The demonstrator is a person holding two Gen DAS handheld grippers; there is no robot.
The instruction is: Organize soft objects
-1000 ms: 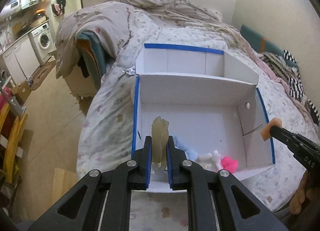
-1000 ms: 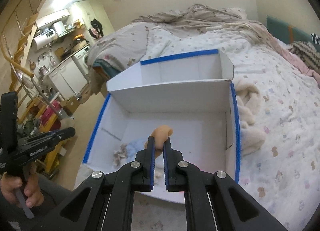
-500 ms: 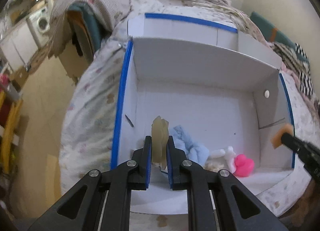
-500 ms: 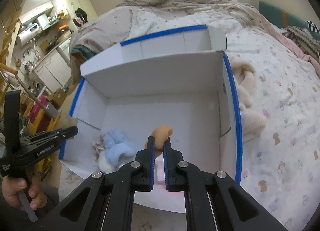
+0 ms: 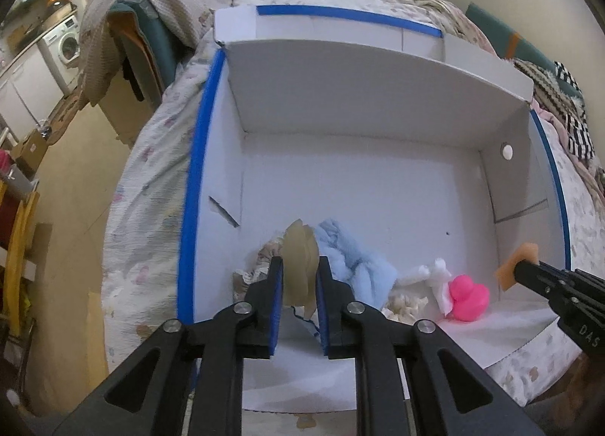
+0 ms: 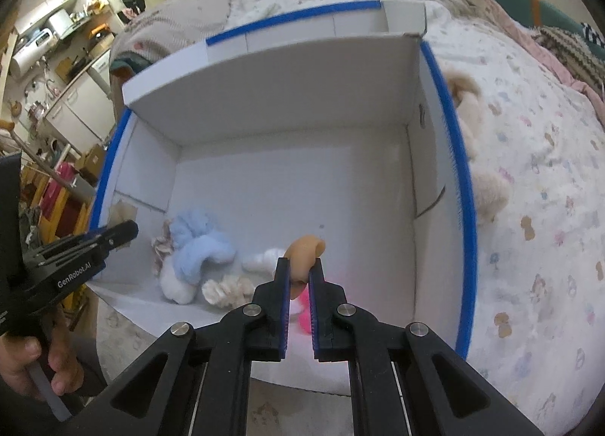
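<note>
We hold both grippers over the near end of the white cardboard box [image 5: 378,126] that sits on the bed [image 6: 529,179].

Left gripper [image 5: 299,277]: jaws pinching a flat tan soft piece [image 5: 298,266]. It stands on edge between the pads, long axis running up and away from us along the fingers, free end pointing toward the far box wall.

Right gripper [image 6: 300,277]: jaws pressed on a peach soft toy [image 6: 304,250]. Its long axis also runs out along the fingers, and the free tip curls over to the right.

Already lying on the box floor, near wall: a light blue plush [image 6: 198,247], a white plush piece [image 6: 261,260], a cream ruffled piece [image 6: 223,290] and a pink rubber duck [image 5: 467,296]. We judge the sorting well under way.

Left to do, as we read it: release both held pieces into the box. A cream plush [image 6: 480,156] lies on the bed just outside the right box wall and likely still needs collecting. The far, narrower compartment shows no contents from here.
</note>
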